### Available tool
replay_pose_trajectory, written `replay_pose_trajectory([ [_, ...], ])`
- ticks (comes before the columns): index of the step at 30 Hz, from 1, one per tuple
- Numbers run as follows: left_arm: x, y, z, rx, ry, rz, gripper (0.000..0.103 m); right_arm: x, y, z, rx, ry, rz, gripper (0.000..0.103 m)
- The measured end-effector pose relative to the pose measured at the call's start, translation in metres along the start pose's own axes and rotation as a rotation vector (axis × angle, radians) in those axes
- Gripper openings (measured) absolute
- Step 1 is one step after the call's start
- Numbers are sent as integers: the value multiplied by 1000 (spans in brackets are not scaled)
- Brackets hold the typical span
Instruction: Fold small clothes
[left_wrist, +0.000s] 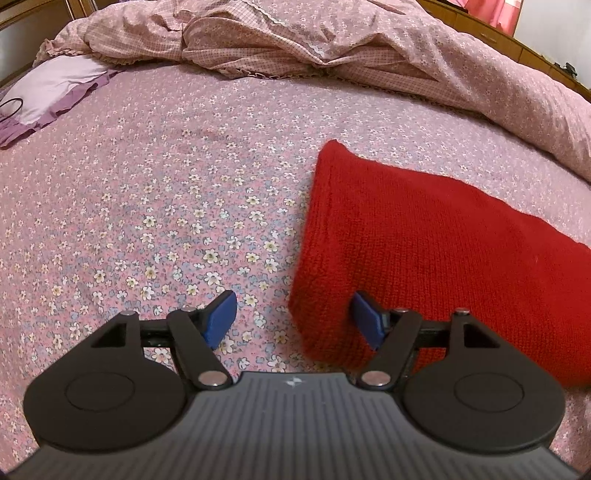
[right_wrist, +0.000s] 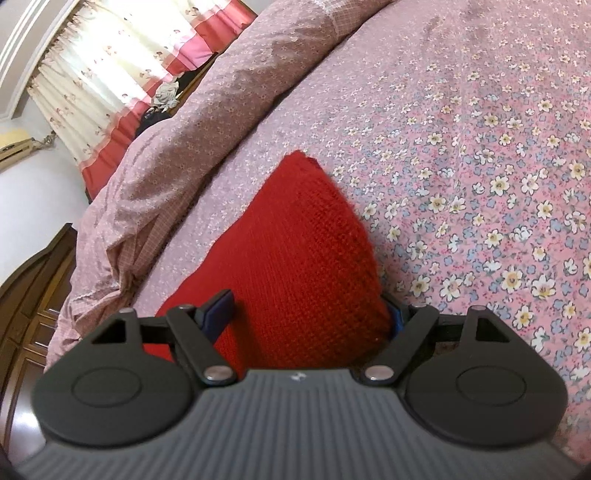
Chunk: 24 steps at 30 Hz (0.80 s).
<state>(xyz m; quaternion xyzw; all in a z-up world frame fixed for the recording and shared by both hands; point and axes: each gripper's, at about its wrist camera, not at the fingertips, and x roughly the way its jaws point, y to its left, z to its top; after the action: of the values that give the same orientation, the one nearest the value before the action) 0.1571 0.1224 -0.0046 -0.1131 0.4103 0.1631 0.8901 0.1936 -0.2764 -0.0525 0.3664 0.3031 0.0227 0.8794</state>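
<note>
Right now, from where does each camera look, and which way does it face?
Left wrist: sits on the left gripper, looking down and forward over the bedsheet toward the duvet; its blue fingers stand apart, one over the sweater edge.
Right wrist: sits on the right gripper, looking along the sweater toward the curtain; its jaws are wide apart, the sweater between them.
Shared: sweater, bedsheet, duvet.
</note>
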Motion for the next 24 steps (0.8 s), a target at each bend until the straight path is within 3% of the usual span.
replay_pose_trajectory([
  [11,0,0,1,-4,0,2,75,2,-3,0,12,-16,8,80],
  [15,-1,1,0,2,-1,3,75,-2,-6,1,56,-23,-9,59],
  [17,-1,2,1,1,0,1,75,-5,-10,0,101,-12,12,56],
  [24,-1,3,0,-2,0,-4,75,-2,-12,-4,153,-14,40,60],
])
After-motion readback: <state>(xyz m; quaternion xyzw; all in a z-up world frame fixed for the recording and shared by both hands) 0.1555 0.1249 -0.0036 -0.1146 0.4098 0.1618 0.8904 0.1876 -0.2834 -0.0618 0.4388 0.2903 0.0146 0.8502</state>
